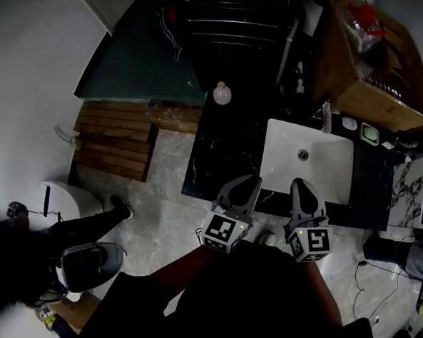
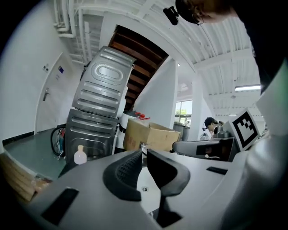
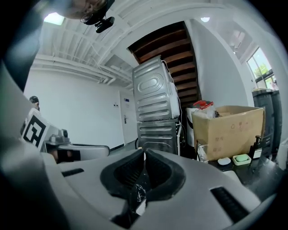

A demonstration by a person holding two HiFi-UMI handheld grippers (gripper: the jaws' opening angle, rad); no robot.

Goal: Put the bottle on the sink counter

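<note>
A small pale bottle (image 1: 222, 93) with a rounded cap stands upright at the far end of the black marble sink counter (image 1: 221, 146); it also shows at the lower left of the left gripper view, as the bottle (image 2: 80, 155). My left gripper (image 1: 245, 184) hovers over the counter's near edge, well short of the bottle, its jaws drawn together with only a slit between them and nothing held (image 2: 144, 153). Just right of it, my right gripper (image 1: 302, 186) sits above the near rim of the white basin (image 1: 290, 168), shut and empty (image 3: 144, 153).
A faucet (image 1: 326, 116) stands behind the basin, with a green soap dish (image 1: 369, 134) and an open cardboard box (image 1: 365, 55) to the right. Stacked grey machines (image 2: 101, 99) rise beyond the counter. Wooden slats (image 1: 117, 138) and a toilet (image 1: 70, 202) lie to the left.
</note>
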